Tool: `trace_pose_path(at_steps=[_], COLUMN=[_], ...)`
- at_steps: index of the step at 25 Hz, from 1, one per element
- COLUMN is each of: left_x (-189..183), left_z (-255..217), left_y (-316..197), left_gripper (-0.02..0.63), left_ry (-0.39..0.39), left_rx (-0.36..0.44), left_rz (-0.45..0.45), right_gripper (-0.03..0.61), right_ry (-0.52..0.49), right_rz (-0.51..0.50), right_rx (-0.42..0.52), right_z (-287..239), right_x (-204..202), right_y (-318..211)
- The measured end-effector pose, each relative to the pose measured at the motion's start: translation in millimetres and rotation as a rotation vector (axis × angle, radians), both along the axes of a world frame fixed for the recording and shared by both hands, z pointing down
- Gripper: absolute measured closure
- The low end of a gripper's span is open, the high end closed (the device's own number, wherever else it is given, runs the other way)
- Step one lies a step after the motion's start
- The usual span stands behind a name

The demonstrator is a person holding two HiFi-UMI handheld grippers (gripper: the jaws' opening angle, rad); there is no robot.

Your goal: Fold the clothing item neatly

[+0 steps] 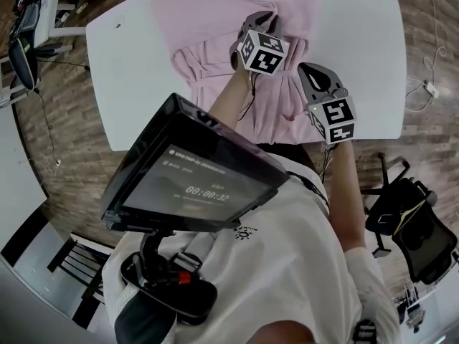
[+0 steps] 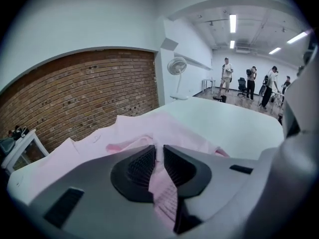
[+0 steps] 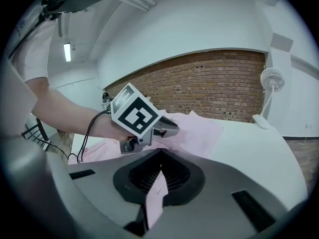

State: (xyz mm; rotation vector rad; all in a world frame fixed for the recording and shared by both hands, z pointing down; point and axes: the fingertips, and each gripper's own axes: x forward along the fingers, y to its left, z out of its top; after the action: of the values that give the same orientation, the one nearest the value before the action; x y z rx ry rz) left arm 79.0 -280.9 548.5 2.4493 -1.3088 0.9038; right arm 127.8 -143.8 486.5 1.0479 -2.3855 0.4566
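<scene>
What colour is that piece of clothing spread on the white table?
The garment is plain pale pink, with no pattern; the head view shows it best.

white table (image 1: 358,49) bears a rumpled pink garment (image 1: 215,16)

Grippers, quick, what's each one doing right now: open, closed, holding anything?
Left gripper: jaws closed on a fold of the pink garment.
Right gripper: jaws closed on the pink garment too.

White table (image 1: 358,63) before a brick wall (image 3: 219,91); standing fan (image 3: 271,79) near the wall.
</scene>
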Motion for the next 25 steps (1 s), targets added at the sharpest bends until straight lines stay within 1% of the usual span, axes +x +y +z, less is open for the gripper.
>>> trace_pose_path(at_steps=[4,7,10,12,15,17,20,22,25], left_x=[11,17,18,17,12,-5,-60,-92,-121], left_z=[5,19,26,21,0,-7,8,16,18], left_y=[7,15,23,24,21,15,-8,-16,-15], left_gripper=[0.549,0.514,0.505,0.5,0.5,0.5,0.5,0.5,0.5], left_ry=[0.001,0.0,0.018,0.042,0.075,0.09,0.079,0.048,-0.02], left_rx=[-0.007,-0.055,-0.095,-0.087,-0.047,-0.035,-0.022,-0.007,0.017], left_rz=[0.062,0.108,0.127,0.125,0.097,0.07,0.01,-0.023,-0.029], right_gripper=[0.574,0.574,0.574,0.574,0.574,0.574,0.574,0.574,0.572], right_ry=[-0.003,-0.009,-0.011,-0.016,-0.02,-0.01,0.001,0.005,0.011], right_rz=[0.017,0.024,0.024,0.023,0.015,0.003,-0.025,-0.042,-0.054], right_rx=[-0.007,-0.003,0.011,0.021,0.039,0.057,0.077,0.085,0.094], right_z=[5,6,5,4,1,2,19,27,29], right_x=[6,8,10,12,16,10,-21,-35,-44], right_y=[1,-4,-12,-23,-51,-75,-119,-142,-161])
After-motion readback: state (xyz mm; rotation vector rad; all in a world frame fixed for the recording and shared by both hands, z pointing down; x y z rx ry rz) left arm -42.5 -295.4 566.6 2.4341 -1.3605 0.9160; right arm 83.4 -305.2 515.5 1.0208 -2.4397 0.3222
